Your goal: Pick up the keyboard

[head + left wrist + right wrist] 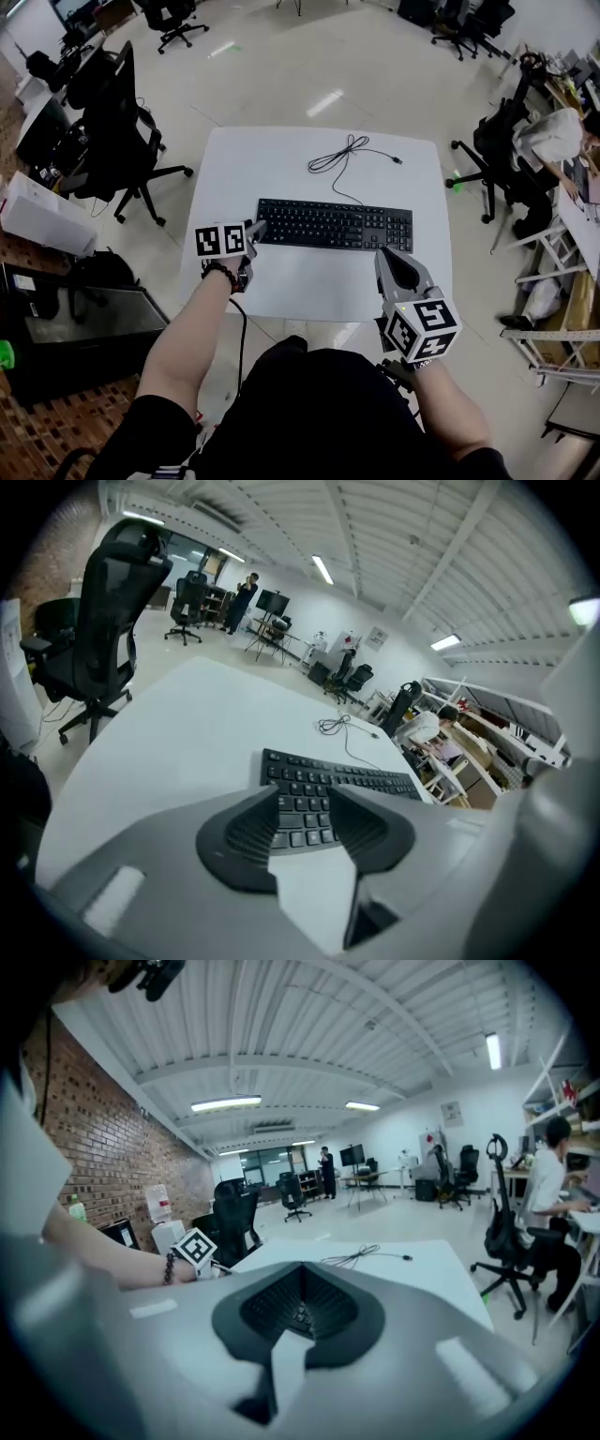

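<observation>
A black keyboard (335, 225) lies across the middle of the white table (300, 281), and its black cable (342, 155) trails toward the far edge. My left gripper (257, 229) hovers at the keyboard's left end with its jaws open. In the left gripper view the keyboard (356, 778) shows in the gap of that left gripper (305, 791), and nothing is between the pads. My right gripper (386, 254) is shut and empty, just in front of the keyboard's right end. In the right gripper view the right gripper (302, 1271) hides most of the keyboard.
A black office chair (117, 131) stands left of the table, with a white box (37, 217) and a black case (80, 323) on the floor there. At the right a person (553, 141) sits at a cluttered desk. More chairs stand behind.
</observation>
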{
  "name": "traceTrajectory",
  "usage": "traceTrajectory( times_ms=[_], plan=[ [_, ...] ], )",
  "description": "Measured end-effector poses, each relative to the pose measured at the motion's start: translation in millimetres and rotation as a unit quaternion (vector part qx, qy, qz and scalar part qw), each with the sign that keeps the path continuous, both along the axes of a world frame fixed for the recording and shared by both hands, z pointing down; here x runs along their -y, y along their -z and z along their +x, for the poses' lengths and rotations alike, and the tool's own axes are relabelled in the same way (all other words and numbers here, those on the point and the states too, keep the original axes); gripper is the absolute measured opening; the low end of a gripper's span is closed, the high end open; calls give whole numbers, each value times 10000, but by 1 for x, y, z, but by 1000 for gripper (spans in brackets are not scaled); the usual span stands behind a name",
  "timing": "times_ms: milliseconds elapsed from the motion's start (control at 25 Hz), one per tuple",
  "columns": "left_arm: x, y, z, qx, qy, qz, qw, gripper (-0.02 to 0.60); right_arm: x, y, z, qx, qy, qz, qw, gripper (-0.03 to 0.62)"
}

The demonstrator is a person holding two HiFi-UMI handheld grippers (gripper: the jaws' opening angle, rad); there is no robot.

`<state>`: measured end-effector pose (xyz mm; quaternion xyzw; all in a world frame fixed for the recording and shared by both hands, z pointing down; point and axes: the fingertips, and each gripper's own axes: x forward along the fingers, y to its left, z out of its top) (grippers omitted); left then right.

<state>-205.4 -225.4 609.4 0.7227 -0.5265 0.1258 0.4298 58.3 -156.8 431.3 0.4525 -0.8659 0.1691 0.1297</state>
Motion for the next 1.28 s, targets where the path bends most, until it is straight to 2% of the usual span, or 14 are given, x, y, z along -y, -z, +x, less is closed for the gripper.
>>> traceTrajectory(
  times_ms=[240,440,760,920,1280],
  plan=[
    [21,-39,-7,-156,-174,-458,9987,150,23,-10,-6,-8,-271,-156,9995,2],
    [29,-58,-9,-233,-276,-644,9973,150,33,-16,-12,-35,-392,-230,9990,2],
    [29,-63,-7,-795,-315,-748,9935,132,42,-33,-18,56,-527,-471,9975,2],
    [25,-61,-7,-820,-339,-830,9926,107,42,-42,-20,117,-558,-615,9965,2],
    [22,-30,-6,-912,-340,-680,9929,91,41,-64,-20,352,-657,-1068,9915,2]
  ],
)
